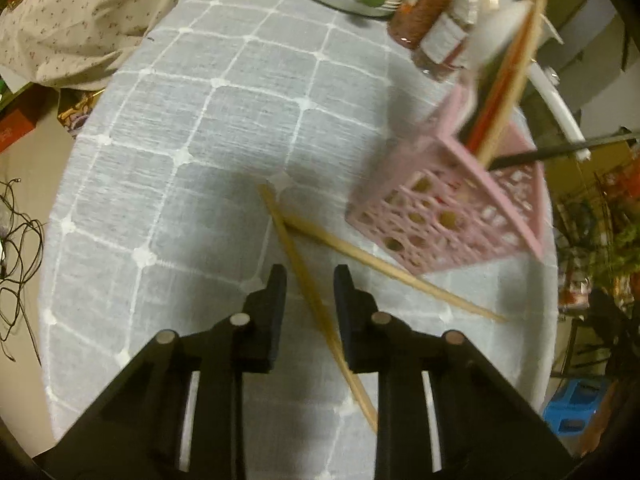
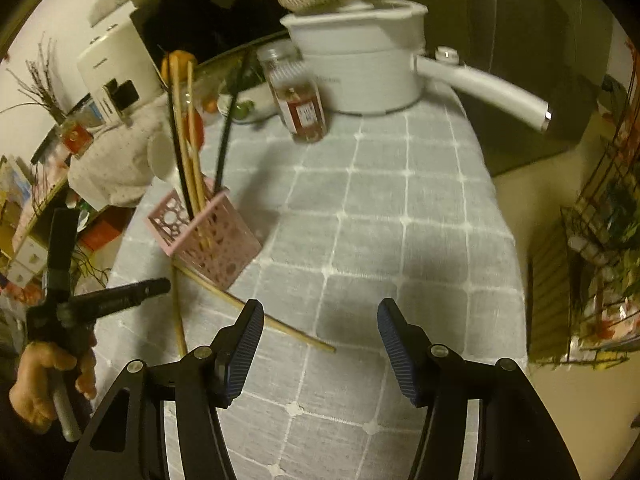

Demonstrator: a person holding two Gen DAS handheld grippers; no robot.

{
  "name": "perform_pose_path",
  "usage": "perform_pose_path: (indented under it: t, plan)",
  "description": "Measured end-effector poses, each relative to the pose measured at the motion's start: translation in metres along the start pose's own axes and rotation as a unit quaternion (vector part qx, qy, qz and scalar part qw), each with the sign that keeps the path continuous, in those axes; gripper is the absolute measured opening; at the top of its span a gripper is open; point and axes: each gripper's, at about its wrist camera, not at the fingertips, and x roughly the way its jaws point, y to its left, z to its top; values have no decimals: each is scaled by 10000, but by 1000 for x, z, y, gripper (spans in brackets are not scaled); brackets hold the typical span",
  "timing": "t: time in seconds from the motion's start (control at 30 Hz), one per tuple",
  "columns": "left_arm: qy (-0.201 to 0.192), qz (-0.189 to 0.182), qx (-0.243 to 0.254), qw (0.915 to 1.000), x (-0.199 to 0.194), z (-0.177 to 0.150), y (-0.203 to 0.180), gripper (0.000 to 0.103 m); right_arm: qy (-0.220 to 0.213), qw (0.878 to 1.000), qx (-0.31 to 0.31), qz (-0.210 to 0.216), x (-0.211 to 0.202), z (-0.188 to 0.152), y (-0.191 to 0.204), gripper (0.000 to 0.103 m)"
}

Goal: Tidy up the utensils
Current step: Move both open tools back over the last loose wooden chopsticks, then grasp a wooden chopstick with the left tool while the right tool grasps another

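Loose chopsticks: two pale wooden chopsticks lie crossed on the grey checked tablecloth (image 1: 224, 120) of the table, near its front edge – the nearer chopstick (image 1: 316, 304) runs toward the camera, the farther chopstick (image 1: 384, 268) slants off to the right and passes just beside the holder's base.
Holder: a pink perforated plastic utensil holder (image 1: 448, 224) stands upright toward the table's right edge in the left wrist view, beside the loose pair.
Already stowed: several wooden sticks, a red one and dark utensils stand in the holder – how many I cannot tell through the blur.
Left gripper: the left gripper (image 1: 310, 276) points steeply down with the nearer chopstick between its black fingers (image 1: 276, 300); the jaws are narrow, but a gap shows on each side of the stick, so no grip yet.
Right gripper: the right gripper (image 2: 320, 316) hangs over bare cloth with jaws wide and nothing between them; the farther chopstick's tip lies just by its left finger.
Progress: partly done, as I judge it. Most utensils are in the holder; the two loose chopsticks are left to lift and stow.
Far end: a white pot with a long handle (image 2: 360, 64) and a clear spice jar (image 2: 300, 100) stand well apart from the work.
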Motion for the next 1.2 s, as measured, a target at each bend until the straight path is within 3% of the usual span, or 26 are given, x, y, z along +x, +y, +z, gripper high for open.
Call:
perform_pose_path:
  t: [0.2,0.3,0.47,0.7,0.93,1.03,1.2]
  plan:
    - [10,172,-33,9998,15,7,-3,26,175,9998,-42,-39,10,-3,0,61]
    - [-23,339,-73,9994,16,8,-4,12,280,9995,-92,-69,17,-4,2,61]
    - [-20,227,-57,9997,14,11,4,6,579,9983,-27,76,37,-5,-2,61]
    - [-521,-56,626,9967,-22,-4,0,6,954,9936,-592,-89,70,-15,9,61]
    - [-865,-442,1113,9890,-61,-22,-6,6,1122,9851,-1300,-129,96,-21,27,47]
    - [-1010,-545,1333,9844,-70,-28,-8,6,1201,9812,-1496,-223,107,-25,32,45]
    - [-1018,-903,1295,9822,-78,-27,-8,6,1085,9780,-1769,-208,108,-28,38,42]
